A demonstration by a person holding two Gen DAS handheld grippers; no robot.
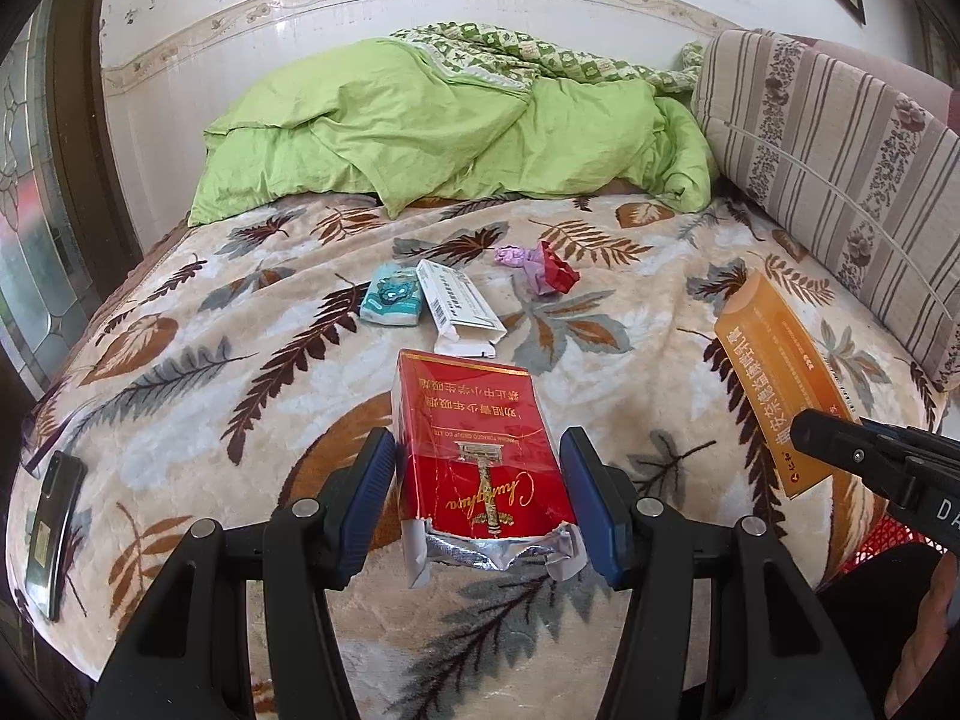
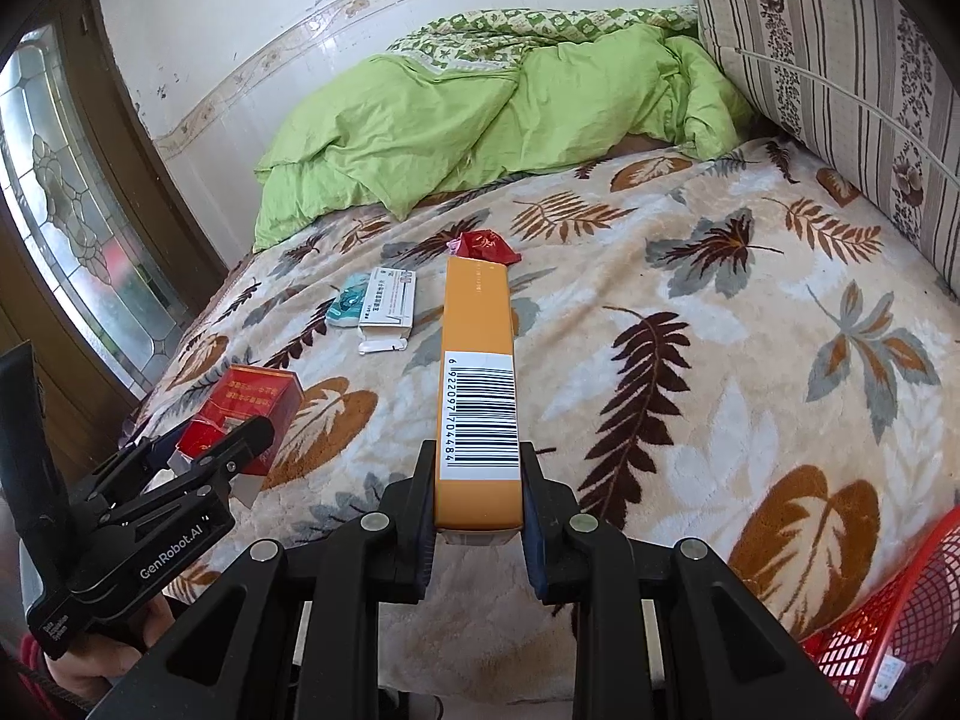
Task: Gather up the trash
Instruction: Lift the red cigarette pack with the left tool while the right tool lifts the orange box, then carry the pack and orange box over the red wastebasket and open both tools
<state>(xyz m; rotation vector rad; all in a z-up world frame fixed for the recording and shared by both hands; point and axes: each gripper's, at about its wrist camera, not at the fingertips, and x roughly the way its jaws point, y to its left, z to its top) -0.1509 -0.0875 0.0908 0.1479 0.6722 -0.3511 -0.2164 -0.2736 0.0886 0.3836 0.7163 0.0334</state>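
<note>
On the bed point(image 1: 180, 408), spread with a cream plush blanket printed with brown and grey leaves, a dark flat phone point(image 1: 54, 522) lies at the far left edge in the left wrist view. Right of it, the left claw point(image 1: 480, 498) is closed on a red cigarette pack with a torn foil end point(image 1: 474, 450), its blue pads pressed against the pack's two sides and the pack lifted off the blanket. Beyond the pack, a teal tissue packet point(image 1: 390, 300) lies just beside a white cardboard box with an open flap point(image 1: 459, 312), the two touching. Further right sits a crumpled pink and red wrapper point(image 1: 543, 273), apart from the box. At the head of the bed a lime-green quilt point(image 1: 420, 132) is bunched against the tiled wall, with a striped floral cushion point(image 1: 840, 180) leaning on the right.

To the right again, the right claw point(image 2: 477, 510) is clamped tight on a long orange carton with a barcode label point(image 2: 478, 396), gripping its near end so that the carton juts forward above the blanket. In the left wrist view the same carton slants along the right side. At the lower right corner, beside the bed, stands a red plastic mesh basket point(image 2: 888, 618).
</note>
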